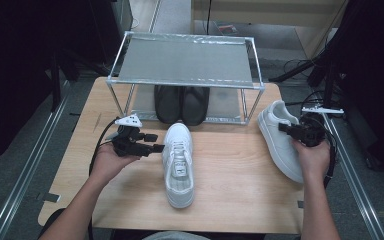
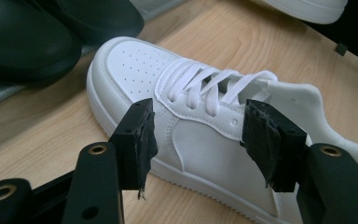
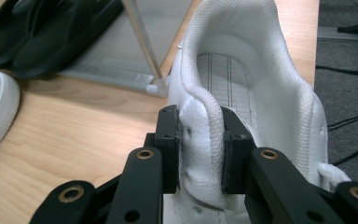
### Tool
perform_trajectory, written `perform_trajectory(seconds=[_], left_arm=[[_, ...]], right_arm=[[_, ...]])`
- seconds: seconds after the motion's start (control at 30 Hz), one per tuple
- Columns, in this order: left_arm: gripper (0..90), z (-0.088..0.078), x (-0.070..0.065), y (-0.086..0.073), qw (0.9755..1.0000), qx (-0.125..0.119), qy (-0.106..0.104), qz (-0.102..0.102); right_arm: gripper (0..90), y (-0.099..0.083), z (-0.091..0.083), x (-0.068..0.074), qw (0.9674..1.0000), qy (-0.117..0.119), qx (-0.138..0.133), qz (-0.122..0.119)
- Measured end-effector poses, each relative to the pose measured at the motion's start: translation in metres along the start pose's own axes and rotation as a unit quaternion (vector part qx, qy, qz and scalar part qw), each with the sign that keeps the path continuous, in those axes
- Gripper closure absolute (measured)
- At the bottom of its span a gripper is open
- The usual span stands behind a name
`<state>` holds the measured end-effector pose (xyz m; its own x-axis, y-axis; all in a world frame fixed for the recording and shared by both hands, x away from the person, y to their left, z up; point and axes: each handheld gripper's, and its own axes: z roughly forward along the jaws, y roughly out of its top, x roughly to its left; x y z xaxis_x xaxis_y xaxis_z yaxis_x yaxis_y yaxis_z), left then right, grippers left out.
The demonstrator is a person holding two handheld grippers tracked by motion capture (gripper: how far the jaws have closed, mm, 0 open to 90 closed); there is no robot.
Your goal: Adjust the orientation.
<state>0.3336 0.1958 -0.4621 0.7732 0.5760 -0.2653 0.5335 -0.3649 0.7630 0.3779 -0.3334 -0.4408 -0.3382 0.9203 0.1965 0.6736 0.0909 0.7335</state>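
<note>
While the left tool sits with its jaws spread and nothing clenched between them, its tips lie just beside the flank of the white sneaker that rests in the middle of the wooden counter, toe pointing toward the rack. In the left gripper view that tool frames the shoe's side panel between its two pads, which stand apart from the leather on both sides. The right tool is clenched on the second white sneaker, which is at the right edge of the counter, near the rack's right front leg. In the right gripper view the pads of this tool press from both sides on the padded collar wall of the second sneaker, one pad outside the shoe and one inside its opening. The metal rack stands at the far side of the counter, and a pair of black shoes sits on its lower level, just beyond the toe of the middle sneaker.
</note>
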Motion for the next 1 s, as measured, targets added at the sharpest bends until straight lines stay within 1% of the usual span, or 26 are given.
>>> perform_trajectory(seconds=[0.1,0.3,0.4,0.6,0.7,0.8,0.9,1.0], left_arm=[[44.2,0.001,0.001,0.002,1.0,-0.001,-0.002,0.002],[43.9,0.002,0.0,0.004,0.9999,-0.007,-0.002,0.008],[43.6,0.001,0.0,0.004,0.9999,-0.005,-0.001,0.011],[43.6,0.0,0.001,0.003,1.0,-0.007,-0.001,0.006],[43.5,-0.001,0.001,0.002,1.0,-0.008,-0.003,0.003],[43.3,-0.002,0.0,0.001,0.9999,-0.015,-0.003,-0.001],[43.2,-0.002,0.0,0.001,0.9999,-0.011,-0.003,0.004],[43.2,-0.001,0.001,0.0,0.9999,-0.011,-0.001,0.004]], right_arm=[[74.7,-0.005,-0.007,0.008,0.9999,0.011,-0.004,-0.001],[74.9,-0.012,-0.021,0.025,0.9995,0.027,-0.011,-0.009],[75.0,-0.016,-0.024,0.035,0.9992,0.031,-0.005,-0.023],[75.2,-0.021,-0.028,0.058,0.998,0.045,-0.003,-0.044],[75.2,-0.024,-0.027,0.071,0.9969,0.055,0.001,-0.056],[75.3,-0.026,-0.021,0.084,0.9954,0.068,0.006,-0.067],[75.4,-0.025,-0.014,0.095,0.9935,0.088,0.009,-0.071],[75.6,-0.026,-0.006,0.106,0.9918,0.098,0.013,-0.081]])
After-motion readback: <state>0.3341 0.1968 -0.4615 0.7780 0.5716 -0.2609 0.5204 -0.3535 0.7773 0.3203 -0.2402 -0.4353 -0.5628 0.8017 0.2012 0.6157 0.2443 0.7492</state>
